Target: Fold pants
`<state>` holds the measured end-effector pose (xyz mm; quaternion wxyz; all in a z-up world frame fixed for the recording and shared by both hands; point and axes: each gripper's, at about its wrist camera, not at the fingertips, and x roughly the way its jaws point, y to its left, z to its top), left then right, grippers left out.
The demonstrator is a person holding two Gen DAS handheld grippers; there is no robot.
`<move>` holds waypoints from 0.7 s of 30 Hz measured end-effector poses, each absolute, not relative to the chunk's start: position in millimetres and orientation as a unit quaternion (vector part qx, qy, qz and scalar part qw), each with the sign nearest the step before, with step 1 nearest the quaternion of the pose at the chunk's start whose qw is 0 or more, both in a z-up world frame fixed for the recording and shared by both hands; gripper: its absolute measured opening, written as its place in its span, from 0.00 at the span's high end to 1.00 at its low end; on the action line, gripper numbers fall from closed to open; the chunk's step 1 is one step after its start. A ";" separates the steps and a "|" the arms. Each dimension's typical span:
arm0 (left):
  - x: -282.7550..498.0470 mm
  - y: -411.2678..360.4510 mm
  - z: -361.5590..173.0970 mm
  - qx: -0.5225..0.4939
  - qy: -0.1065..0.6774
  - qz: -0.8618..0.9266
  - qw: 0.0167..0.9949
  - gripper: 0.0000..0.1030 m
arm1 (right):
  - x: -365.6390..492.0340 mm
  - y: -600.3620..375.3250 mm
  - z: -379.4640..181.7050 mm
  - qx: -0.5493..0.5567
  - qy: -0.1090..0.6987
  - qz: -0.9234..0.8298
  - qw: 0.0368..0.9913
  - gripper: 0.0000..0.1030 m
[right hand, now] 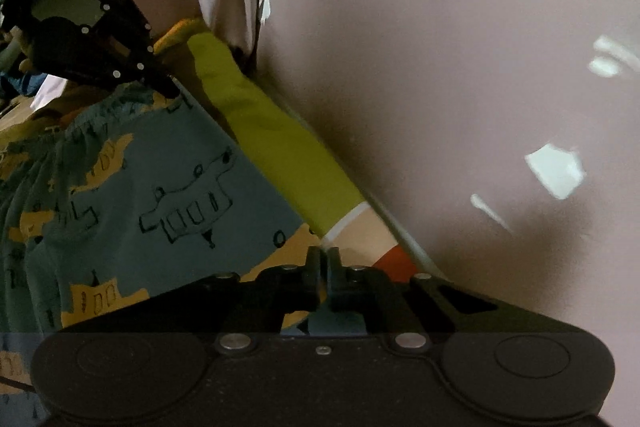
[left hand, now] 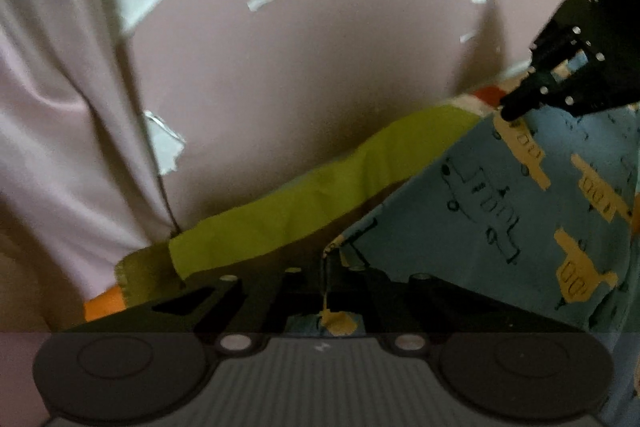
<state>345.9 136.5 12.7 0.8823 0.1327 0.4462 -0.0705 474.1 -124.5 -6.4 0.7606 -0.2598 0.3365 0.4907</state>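
Note:
The pants [left hand: 520, 211] are light blue with yellow and black-outlined vehicle prints; they stretch between both grippers. In the left wrist view my left gripper [left hand: 326, 261] is shut on a pants edge, with cloth running down between its fingers. My right gripper [left hand: 510, 113] pinches another edge at the upper right. In the right wrist view the pants [right hand: 160, 187] fill the left side, with a gathered band [right hand: 68, 131] near my left gripper [right hand: 170, 90]. My right gripper [right hand: 323, 255] is shut at the bottom centre with blue cloth behind its fingers.
A lime-green cloth [left hand: 304, 203] with orange, white and red ends lies under the pants along a pink wall [left hand: 320, 47] with peeling paint. The same green cloth [right hand: 272, 143] shows in the right wrist view. A pale curtain [left hand: 60, 107] hangs at the left.

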 end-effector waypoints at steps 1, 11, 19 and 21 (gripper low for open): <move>340.9 135.0 15.5 0.136 0.438 -0.065 0.886 1.00 | 468.7 -127.3 -3.0 -0.262 0.326 0.483 0.769 0.99; 277.2 112.4 60.2 0.145 0.361 -0.041 0.920 1.00 | 378.4 -154.8 46.8 -0.279 0.228 0.429 0.828 1.00; 196.6 93.1 78.9 0.148 0.317 -0.071 0.934 1.00 | 282.7 -193.0 69.8 -0.264 0.189 0.425 0.845 1.00; 175.5 88.3 77.3 0.146 0.316 -0.081 0.934 1.00 | 257.7 -197.2 69.0 -0.256 0.193 0.429 0.844 1.00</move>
